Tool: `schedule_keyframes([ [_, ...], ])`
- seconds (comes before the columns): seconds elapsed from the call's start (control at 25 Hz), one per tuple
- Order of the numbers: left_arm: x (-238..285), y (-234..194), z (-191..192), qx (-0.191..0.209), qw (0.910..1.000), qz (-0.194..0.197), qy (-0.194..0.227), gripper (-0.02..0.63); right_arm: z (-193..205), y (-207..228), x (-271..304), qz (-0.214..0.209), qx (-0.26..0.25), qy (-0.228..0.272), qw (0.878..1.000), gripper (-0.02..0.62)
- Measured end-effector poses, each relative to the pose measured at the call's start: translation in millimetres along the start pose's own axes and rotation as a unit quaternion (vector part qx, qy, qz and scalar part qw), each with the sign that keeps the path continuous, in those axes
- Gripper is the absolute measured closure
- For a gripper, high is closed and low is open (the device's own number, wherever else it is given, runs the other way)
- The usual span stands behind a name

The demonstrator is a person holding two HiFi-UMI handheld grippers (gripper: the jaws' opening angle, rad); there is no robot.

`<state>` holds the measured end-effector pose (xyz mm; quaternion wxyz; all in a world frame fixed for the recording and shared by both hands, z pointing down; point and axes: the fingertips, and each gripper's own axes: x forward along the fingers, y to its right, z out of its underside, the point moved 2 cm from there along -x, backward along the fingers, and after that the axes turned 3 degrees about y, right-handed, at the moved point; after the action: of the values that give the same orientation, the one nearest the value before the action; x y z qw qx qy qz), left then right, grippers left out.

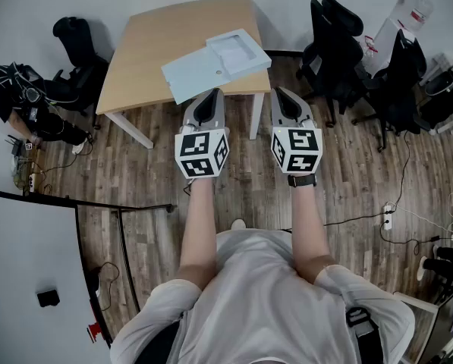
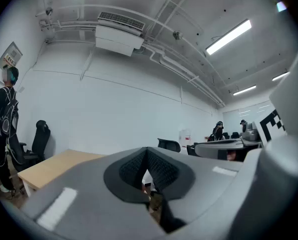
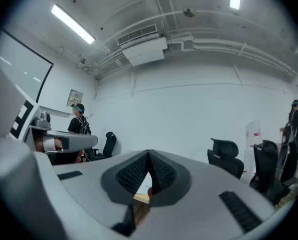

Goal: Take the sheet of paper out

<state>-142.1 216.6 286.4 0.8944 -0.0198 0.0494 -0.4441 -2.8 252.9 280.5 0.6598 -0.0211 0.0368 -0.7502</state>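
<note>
On the wooden table (image 1: 150, 44) lies a pale blue flat folder (image 1: 194, 74) near the front edge. A white shallow box or cover (image 1: 238, 51) overlaps its far right end. I cannot tell a separate sheet of paper from these. My left gripper (image 1: 209, 97) is held level just short of the table's front edge, below the folder, with its jaws shut and empty (image 2: 147, 156). My right gripper (image 1: 286, 95) hangs level beside the table's front right corner, jaws shut on nothing (image 3: 149, 160). Neither touches the folder.
Black office chairs (image 1: 340, 44) crowd the right of the table and another chair (image 1: 78, 40) stands at its left. A person (image 1: 17, 101) bends at the far left. Cables and a power strip (image 1: 387, 217) lie on the wood floor. A white partition (image 1: 29, 279) is at lower left.
</note>
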Motion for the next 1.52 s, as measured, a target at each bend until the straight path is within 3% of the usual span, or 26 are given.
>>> schedule_keyframes([
  [0.28,5.0,-37.5,17.7,-0.002,1.0000,-0.006,-0.003,0.598,17.5,-23.1,27.4,-0.003,0.018,-0.006,1.000,0.584],
  [0.52,29.4,-51.0,28.1,-0.015,0.9998,-0.004,-0.011,0.598,21.9,-9.5,58.5,-0.001,0.070,0.004,0.998,0.584],
  [0.72,74.6,-69.5,43.8,-0.012,0.9996,-0.008,-0.023,0.598,41.8,-0.2,110.6,-0.023,0.076,-0.005,0.997,0.584],
  [1.16,236.5,-104.3,43.1,-0.013,0.9988,-0.034,-0.032,0.598,40.4,98.4,267.1,-0.055,0.118,0.009,0.991,0.584],
  [1.52,342.2,-151.7,73.6,-0.034,0.9922,-0.108,-0.053,0.598,69.9,173.3,376.9,-0.087,0.134,-0.021,0.987,0.584],
])
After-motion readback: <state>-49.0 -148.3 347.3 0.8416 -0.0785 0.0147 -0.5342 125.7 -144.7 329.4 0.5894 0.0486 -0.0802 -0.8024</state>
